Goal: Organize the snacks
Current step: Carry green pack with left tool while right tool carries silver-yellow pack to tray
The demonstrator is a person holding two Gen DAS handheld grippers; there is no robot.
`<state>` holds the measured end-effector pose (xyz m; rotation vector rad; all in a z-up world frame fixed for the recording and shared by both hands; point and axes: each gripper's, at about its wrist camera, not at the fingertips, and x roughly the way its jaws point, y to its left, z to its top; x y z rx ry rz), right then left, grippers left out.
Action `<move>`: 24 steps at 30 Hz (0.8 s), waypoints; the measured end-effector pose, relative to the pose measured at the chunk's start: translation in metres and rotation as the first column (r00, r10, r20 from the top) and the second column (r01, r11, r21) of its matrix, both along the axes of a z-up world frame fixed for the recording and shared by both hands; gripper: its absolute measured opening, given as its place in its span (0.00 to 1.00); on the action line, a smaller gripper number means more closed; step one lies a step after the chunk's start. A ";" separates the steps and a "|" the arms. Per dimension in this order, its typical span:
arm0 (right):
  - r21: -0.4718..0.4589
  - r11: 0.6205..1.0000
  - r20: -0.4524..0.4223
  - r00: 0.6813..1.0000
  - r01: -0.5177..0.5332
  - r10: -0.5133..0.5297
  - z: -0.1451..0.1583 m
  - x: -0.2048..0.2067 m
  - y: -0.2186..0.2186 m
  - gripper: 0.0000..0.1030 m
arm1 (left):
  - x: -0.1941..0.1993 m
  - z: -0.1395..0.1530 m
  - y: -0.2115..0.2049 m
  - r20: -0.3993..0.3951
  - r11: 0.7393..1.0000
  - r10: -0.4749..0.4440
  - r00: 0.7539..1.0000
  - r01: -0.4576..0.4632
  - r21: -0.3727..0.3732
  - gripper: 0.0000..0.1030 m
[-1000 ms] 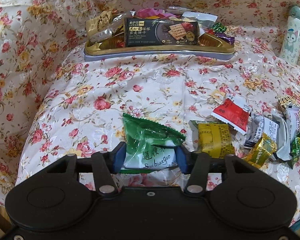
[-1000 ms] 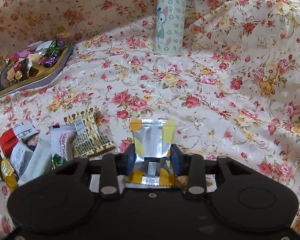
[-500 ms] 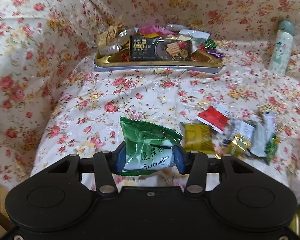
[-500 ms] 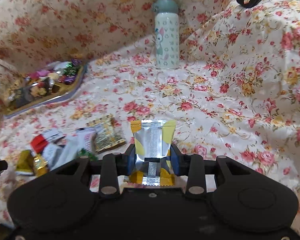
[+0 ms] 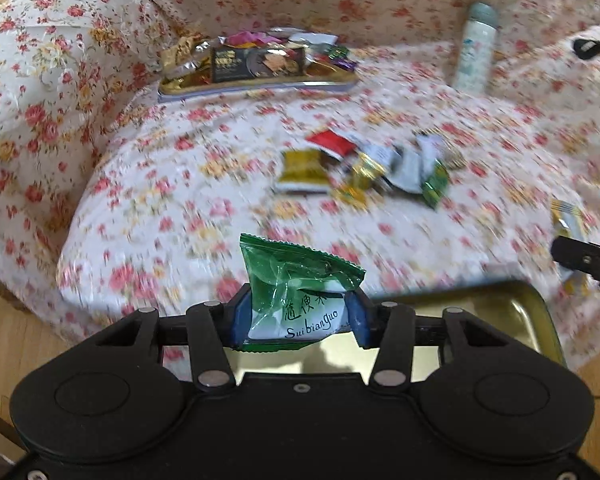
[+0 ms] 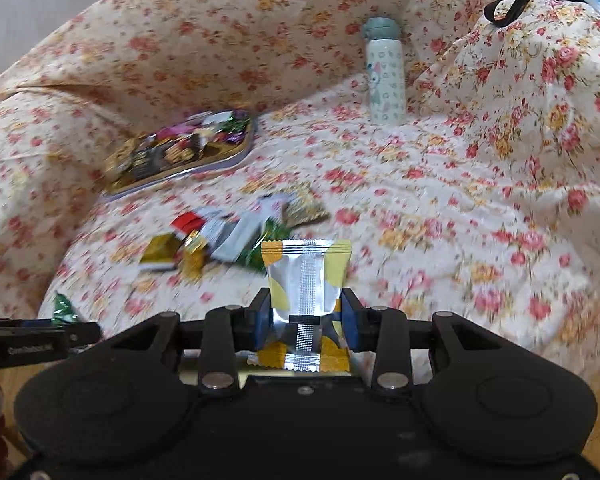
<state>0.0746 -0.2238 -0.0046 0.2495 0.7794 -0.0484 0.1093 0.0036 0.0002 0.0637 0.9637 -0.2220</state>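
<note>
Snacks are in both your tools: the left tool (image 5: 298, 316) is clamped on the green packet (image 5: 296, 292), and the right tool (image 6: 302, 316) pinches the silver-and-yellow packet (image 6: 306, 280) by its lower half, seam facing you. An empty gold tin (image 5: 540, 320) sits right under the left tool, at about 4 o'clock from the green packet; that looks like the place to drop. Bring each packet fully over the tin's floor before you let go, low enough that it cannot bounce off the rim. The tools are near each other, so release one, clear it, then bring in the other. Both views are smeared, so slow down first. Loose wrappers (image 5: 364, 168) lie at 12 o'clock on the flowered sofa cover (image 5: 180, 184), with a filled tray (image 5: 260, 68) beyond at 11 and a bottle (image 6: 384, 76) at 1; don't sweep through them on the way back.
</note>
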 end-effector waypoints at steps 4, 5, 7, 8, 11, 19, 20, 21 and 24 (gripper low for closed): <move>0.013 1.000 0.000 1.000 -0.027 0.027 -0.002 -0.026 0.008 0.37 | -0.024 -0.004 -0.001 -0.018 1.000 -0.005 1.000 0.005 -0.019 0.53; 0.017 0.999 -0.001 0.999 -0.034 0.034 -0.003 -0.032 0.010 0.37 | -0.029 -0.006 0.000 -0.027 1.000 -0.003 1.000 0.002 -0.026 0.53; 0.024 0.998 -0.003 0.999 -0.050 0.050 -0.004 -0.042 0.015 0.37 | -0.039 -0.010 0.000 -0.041 0.999 0.004 0.999 -0.006 -0.034 0.53; 0.029 0.998 -0.004 0.998 -0.059 0.059 -0.005 -0.048 0.017 0.37 | -0.043 -0.012 0.001 -0.046 0.999 0.006 0.999 -0.008 -0.035 0.53; 0.039 0.996 -0.008 0.996 -0.084 0.085 -0.007 -0.061 0.022 0.37 | -0.057 -0.018 0.001 -0.057 0.999 0.013 0.998 -0.015 -0.033 0.53; 0.041 0.987 -0.025 0.987 -0.155 0.156 -0.012 -0.087 0.032 0.37 | -0.081 -0.029 0.008 -0.071 0.996 0.064 0.995 -0.068 -0.052 0.53; 0.041 0.986 -0.033 0.986 -0.160 0.161 -0.014 -0.088 0.034 0.37 | -0.082 -0.031 0.009 -0.083 0.996 0.067 0.994 -0.072 -0.056 0.53; 0.043 0.986 -0.043 0.985 -0.163 0.165 -0.016 -0.087 0.035 0.37 | -0.082 -0.032 0.010 -0.093 0.996 0.066 0.993 -0.072 -0.059 0.53; 0.058 0.984 -0.062 0.984 -0.166 0.169 -0.023 -0.087 0.038 0.37 | -0.084 -0.038 0.009 -0.117 0.996 0.068 0.991 -0.075 -0.057 0.53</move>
